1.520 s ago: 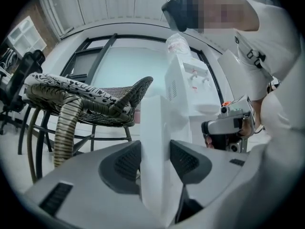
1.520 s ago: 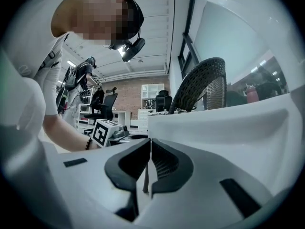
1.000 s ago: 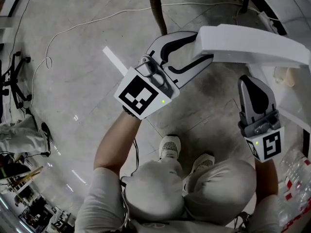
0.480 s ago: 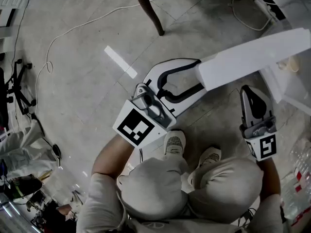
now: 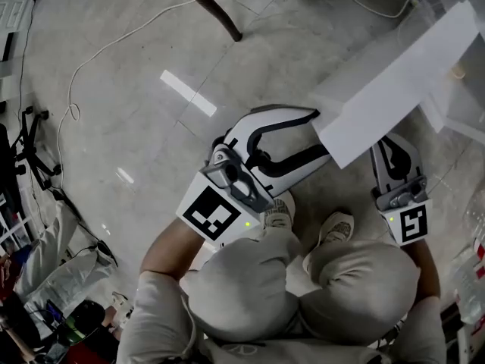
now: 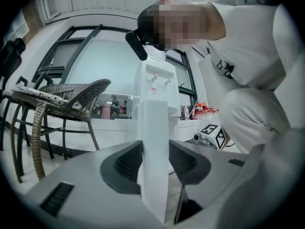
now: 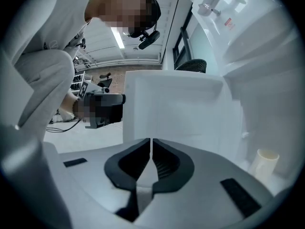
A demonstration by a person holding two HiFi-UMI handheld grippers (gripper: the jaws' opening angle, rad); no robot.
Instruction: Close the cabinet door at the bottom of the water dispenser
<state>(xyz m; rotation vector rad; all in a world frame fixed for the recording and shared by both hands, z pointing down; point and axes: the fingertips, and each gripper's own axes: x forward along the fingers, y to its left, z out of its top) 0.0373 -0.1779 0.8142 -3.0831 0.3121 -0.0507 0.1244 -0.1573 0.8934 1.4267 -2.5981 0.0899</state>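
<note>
Entry. I was crouched in front of the water dispenser (image 6: 155, 82), knees bent, both shoes (image 5: 280, 211) on the tiled floor (image 5: 136, 74).

Left claw (image 5: 322, 133): the jaws stood wide and had just been closing a little, with the free edge of the cabinet door (image 5: 394, 74) between them. In the left gripper view the white panel ran upright between the two dark pads (image 6: 127, 162). Both pads lay against its faces, so I recorded the claw as holding the door by its edge. The claw pointed about level.

Cabinet door: not closed. In the head view it stood swung out from the foot of the dispenser at the upper right. It slanted down toward me, and its near end was at my left claw.

Right claw (image 5: 395, 158): the jaws were fully together, with nothing between them. It sat just to the right of the door's near end, its tip partly under the panel as seen from above. Whether it touched the panel I could not tell. Its own view looked at the door's broad white face. The open compartment was to the right, with a pale cup (image 7: 267, 160) standing inside it.

Surroundings: a wicker chair (image 6: 62, 97) stood to the left of the dispenser in the left gripper view.
</note>
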